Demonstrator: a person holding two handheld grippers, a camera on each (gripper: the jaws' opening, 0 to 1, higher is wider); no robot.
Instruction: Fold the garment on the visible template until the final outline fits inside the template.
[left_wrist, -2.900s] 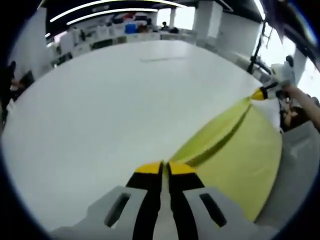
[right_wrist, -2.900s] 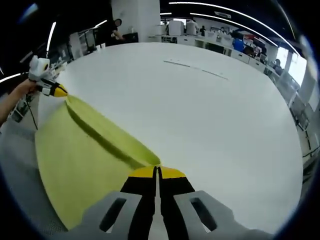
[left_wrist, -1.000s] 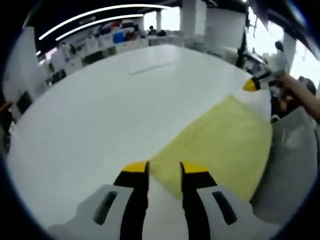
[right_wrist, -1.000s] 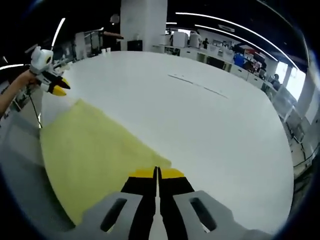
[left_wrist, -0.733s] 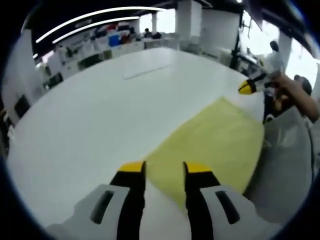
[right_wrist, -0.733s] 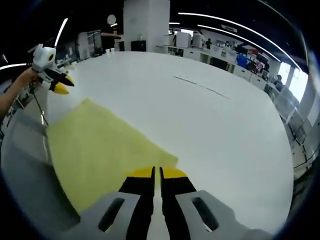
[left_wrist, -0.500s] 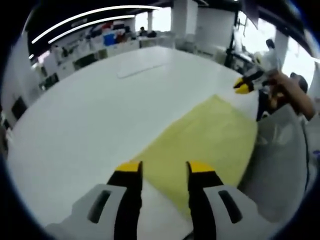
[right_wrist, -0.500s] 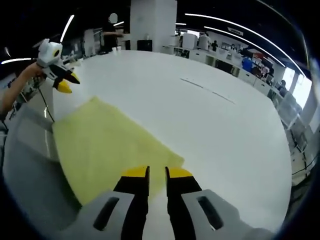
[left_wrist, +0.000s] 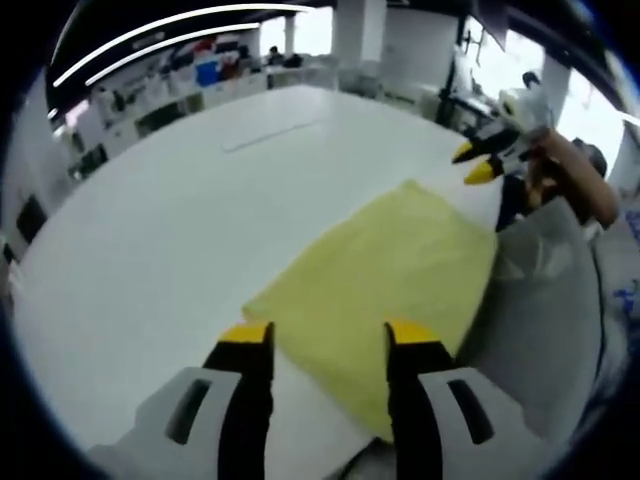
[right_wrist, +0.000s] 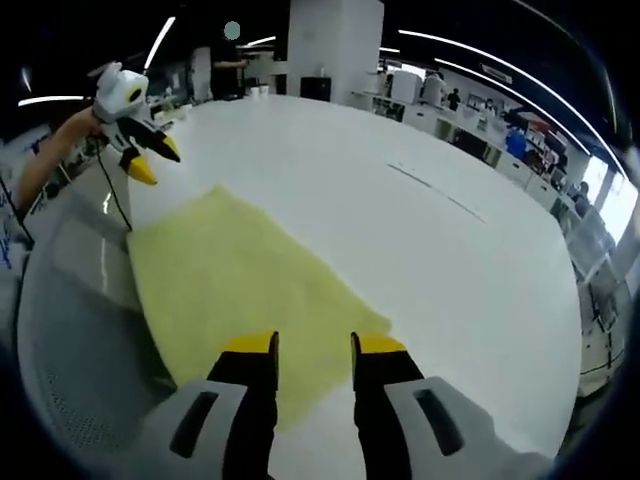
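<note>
**Yellow garment laid flat, both hand-held grippers let go**

Yellow garment spread as one flat sheet at the near edge of the white tabletop, one side reaching that edge. Left hand-held gripper poised above a garment corner, jaws spread and pinching nothing. Right hand-held gripper likewise above the opposite corner, jaws spread, nothing between them. Faint template line lying well apart from the cloth, farther across the tabletop; whether the outline encloses the garment, impossible to tell.

Risks from here, as judged: the side resting at the tabletop's edge sliding off if tugged, taking cloth out of view; an uneven regrasp at the two corners skewing the next fold, leaving the outline too wide for the template.

Compared with nearly three seconds ago: then, both pairs of jaws pressed together on the cloth with a raised ridge running between them; a second ago, left already spread, right closed. Now both parted, raised and drawn back, the ridge gone and the sheet smooth.
</note>
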